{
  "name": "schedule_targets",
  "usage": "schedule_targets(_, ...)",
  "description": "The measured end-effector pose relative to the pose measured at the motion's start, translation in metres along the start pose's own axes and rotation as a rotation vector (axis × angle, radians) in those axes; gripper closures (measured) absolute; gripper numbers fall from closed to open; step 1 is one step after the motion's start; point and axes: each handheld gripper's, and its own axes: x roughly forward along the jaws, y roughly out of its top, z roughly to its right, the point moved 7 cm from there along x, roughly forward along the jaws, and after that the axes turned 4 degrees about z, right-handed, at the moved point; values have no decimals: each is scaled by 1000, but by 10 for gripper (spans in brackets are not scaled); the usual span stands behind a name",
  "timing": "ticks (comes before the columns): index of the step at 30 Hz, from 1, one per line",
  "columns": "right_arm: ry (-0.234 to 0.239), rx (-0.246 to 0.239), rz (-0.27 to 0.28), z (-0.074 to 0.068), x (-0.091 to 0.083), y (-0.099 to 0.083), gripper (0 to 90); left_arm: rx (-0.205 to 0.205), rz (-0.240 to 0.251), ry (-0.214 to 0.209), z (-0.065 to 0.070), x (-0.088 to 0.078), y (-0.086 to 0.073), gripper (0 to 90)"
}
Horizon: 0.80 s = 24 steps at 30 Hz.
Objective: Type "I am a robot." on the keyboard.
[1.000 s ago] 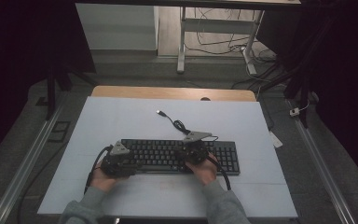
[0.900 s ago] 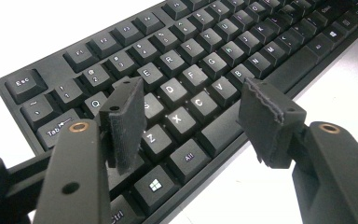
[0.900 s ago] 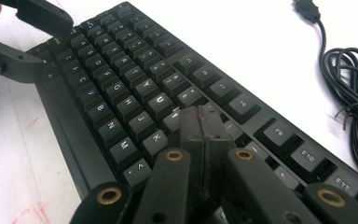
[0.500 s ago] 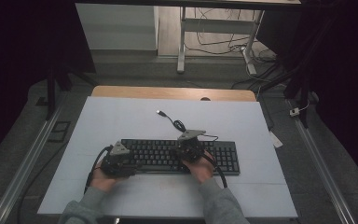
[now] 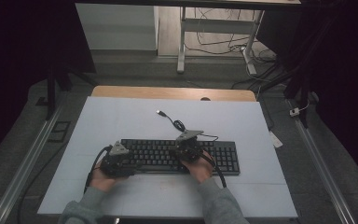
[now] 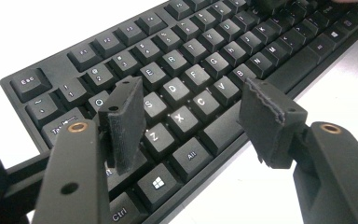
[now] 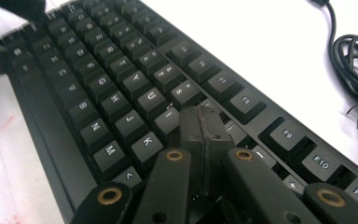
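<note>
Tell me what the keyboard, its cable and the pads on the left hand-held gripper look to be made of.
Keyboard: likely matte black plastic; the moulded keycaps carry white printed legends and a dull sheen.
Cable: probably rubber or vinyl-sheathed wire; thin, black, smooth, lying in loose coils on the table.
Pads on the left hand-held gripper: apparently dense foam or rubber; flat black blocks with a grainy face and rough-cut edges.

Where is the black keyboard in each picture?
High view: the keyboard lies across the lower middle of the white table, under both grippers.
Left gripper view: its left end runs from lower left to upper right behind the open fingers.
Right gripper view: it runs from upper left to lower right.
Shared landmark: the keyboard's letter keys.
</note>
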Motion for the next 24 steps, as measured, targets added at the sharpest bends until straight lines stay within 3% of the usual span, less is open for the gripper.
schedule_targets(12, 16, 4, 57, 0, -11, 5, 894, -4, 8, 4, -2, -2, 1, 398)
schedule_targets(24, 14, 4, 104, 7, -49, -5, 634, -10, 12, 8, -4, -3, 1, 397)
